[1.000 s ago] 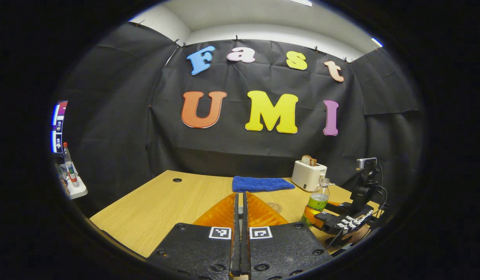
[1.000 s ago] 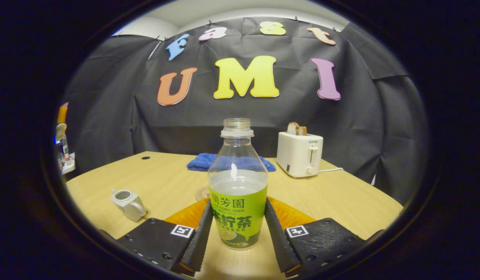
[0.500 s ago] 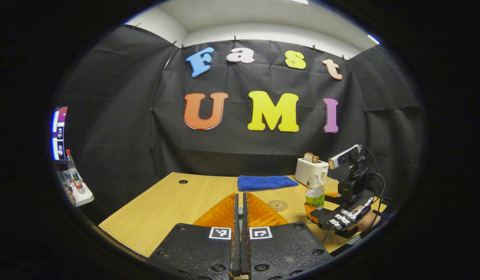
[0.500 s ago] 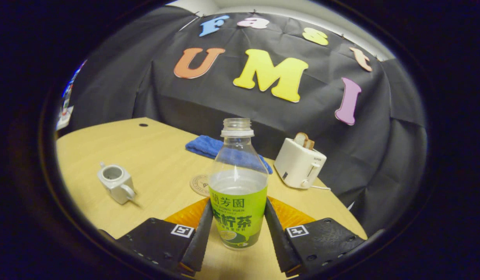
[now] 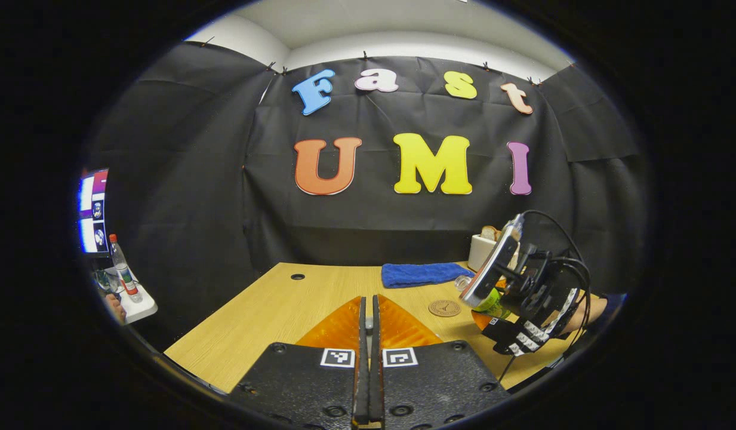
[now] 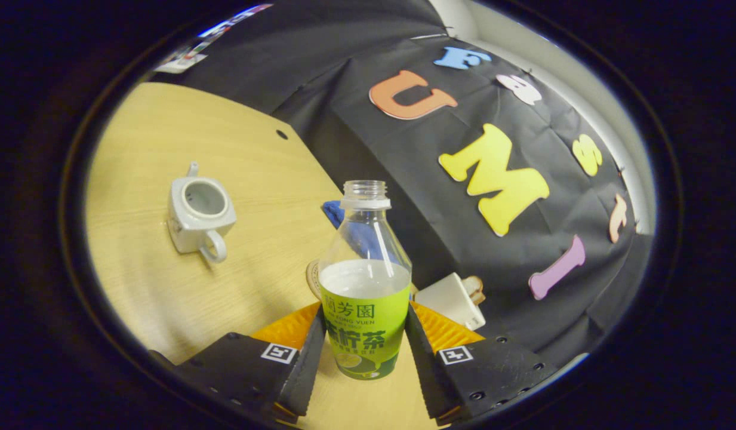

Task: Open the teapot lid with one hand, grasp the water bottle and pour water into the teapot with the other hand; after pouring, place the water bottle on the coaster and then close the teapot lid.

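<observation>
Right gripper view: our right gripper [image 6: 363,352] pinches the water bottle [image 6: 365,298], both fingers on its label, cap off. Beyond it, we see the coaster [image 6: 313,278], part hidden behind the bottle, the open teapot [image 6: 199,212] to the left, then the blue cloth [image 6: 350,230] and toaster [image 6: 451,298]. Our left gripper [image 5: 368,364] has its fingers pressed together.

We're seeing black cloth [image 5: 182,197] lining the booth, a wooden table [image 5: 272,304] standing below, white ceiling [image 5: 403,24] showing above.
</observation>
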Motion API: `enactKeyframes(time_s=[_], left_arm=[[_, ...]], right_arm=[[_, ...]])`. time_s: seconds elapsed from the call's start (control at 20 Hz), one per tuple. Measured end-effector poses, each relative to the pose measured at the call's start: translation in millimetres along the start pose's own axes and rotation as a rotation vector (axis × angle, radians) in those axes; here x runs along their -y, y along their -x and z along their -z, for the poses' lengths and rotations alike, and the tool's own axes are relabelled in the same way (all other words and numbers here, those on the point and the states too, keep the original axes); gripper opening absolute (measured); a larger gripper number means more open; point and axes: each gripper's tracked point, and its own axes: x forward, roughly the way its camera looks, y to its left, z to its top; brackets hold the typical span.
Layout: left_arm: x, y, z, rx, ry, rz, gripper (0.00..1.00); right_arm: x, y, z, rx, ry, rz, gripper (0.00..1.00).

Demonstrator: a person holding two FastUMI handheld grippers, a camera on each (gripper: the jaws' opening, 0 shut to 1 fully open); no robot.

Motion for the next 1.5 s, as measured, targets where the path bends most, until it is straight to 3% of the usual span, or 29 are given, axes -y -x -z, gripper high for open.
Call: enactKeyframes(time_s=[0.35, 0.7, 1.2, 1.5], left_arm=[[-15.4, 6.1, -1.8, 0.007, -0.01, -0.029, 0.03], [-26.9, 5.2, 1.9, -0.005, -0.021, -0.061, 0.03], [-27.5, 5.0, 3.1, -0.006, -0.024, -0.058, 0.03], [-35.8, 5.6, 4.1, -0.008, -0.016, -0.066, 0.03]], right_arm=[[-12.7, -7.6, -13.9, 0.031, 0.271, 0.051, 0.72], [-10.6, -7.0, -31.9, 0.098, 0.536, 0.158, 0.71], [-19.2, 5.2, -50.0, 0.173, 0.818, 0.267, 0.71], [-19.8, 4.8, -55.8, 0.2, 0.922, 0.317, 0.72]])
